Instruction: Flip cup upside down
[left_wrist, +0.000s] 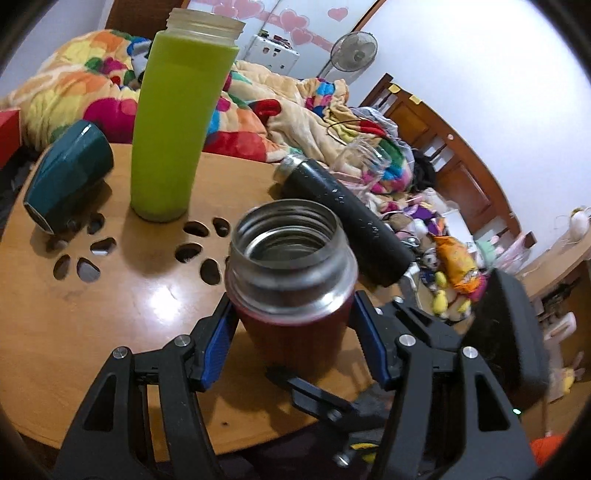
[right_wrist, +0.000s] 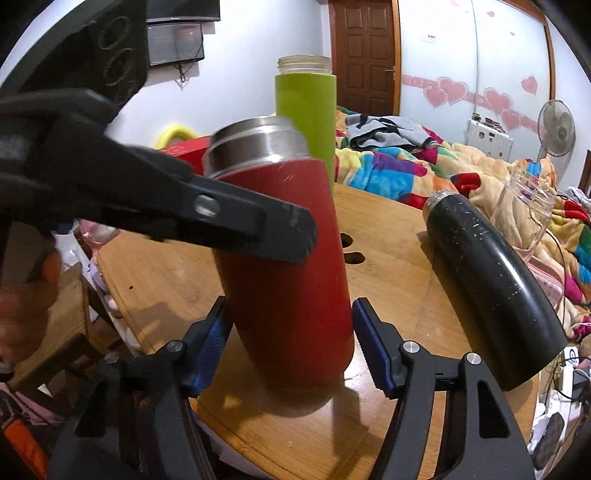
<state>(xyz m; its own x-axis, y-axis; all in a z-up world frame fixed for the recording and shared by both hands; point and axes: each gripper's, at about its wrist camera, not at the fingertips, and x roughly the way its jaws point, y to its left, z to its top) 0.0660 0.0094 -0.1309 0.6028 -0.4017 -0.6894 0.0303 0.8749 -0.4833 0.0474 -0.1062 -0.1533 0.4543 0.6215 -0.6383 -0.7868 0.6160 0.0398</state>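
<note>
A red cup (left_wrist: 295, 332) with a steel neck and open mouth stands upright, slightly tilted, near the front edge of the round wooden table (left_wrist: 74, 314). My left gripper (left_wrist: 293, 328) is shut on the red cup just under its steel neck. In the right wrist view the red cup (right_wrist: 291, 288) stands between the blue pads of my right gripper (right_wrist: 291, 332), which is open around its lower body with small gaps on both sides. A black finger of the left gripper (right_wrist: 258, 229) crosses the cup's upper part there.
A tall green bottle (left_wrist: 177, 125) stands behind the red cup. A dark teal cup (left_wrist: 66, 181) lies on its side at the left. A black flask (left_wrist: 351, 218) lies at the table's right edge, by a clear glass jar (left_wrist: 364, 158). A bed with a colourful blanket (left_wrist: 277, 107) is behind.
</note>
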